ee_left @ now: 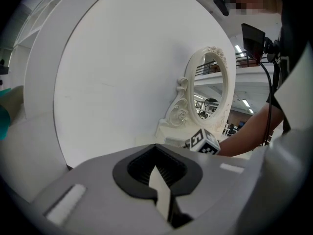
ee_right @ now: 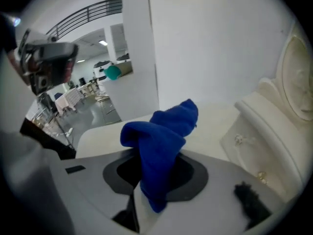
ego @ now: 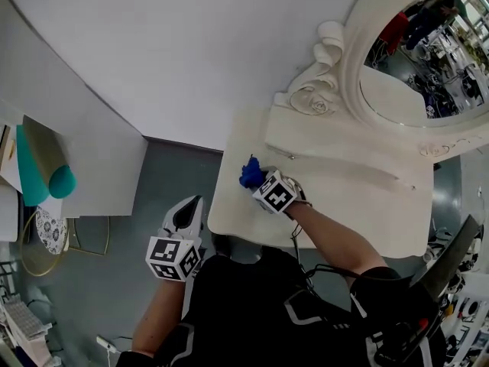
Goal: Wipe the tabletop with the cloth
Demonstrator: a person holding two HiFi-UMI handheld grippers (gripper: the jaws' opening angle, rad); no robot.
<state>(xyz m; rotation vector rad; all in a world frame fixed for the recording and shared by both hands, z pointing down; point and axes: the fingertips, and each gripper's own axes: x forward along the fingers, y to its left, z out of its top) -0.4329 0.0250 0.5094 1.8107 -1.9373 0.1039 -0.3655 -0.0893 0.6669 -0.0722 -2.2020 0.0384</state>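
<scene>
A bunched blue cloth [ego: 250, 173] rests on the left part of the cream dressing tabletop [ego: 336, 205]. My right gripper [ego: 262, 182] is shut on it. In the right gripper view the blue cloth [ee_right: 164, 136] sticks up out of the closed jaws of the right gripper [ee_right: 146, 199], with the tabletop [ee_right: 215, 116] beyond it. My left gripper [ego: 187, 214] hangs off the table's left side, over the grey floor. In the left gripper view the left gripper [ee_left: 164, 199] is shut with nothing in it. The right gripper's marker cube [ee_left: 203, 142] shows past it.
An oval mirror [ego: 428, 60] in a carved cream frame stands at the table's back, on a raised drawer shelf [ego: 344, 147]. A white panel [ego: 99, 159] and a teal roll [ego: 61, 180] are at the left. The table's rounded front edge [ego: 229, 232] faces the person.
</scene>
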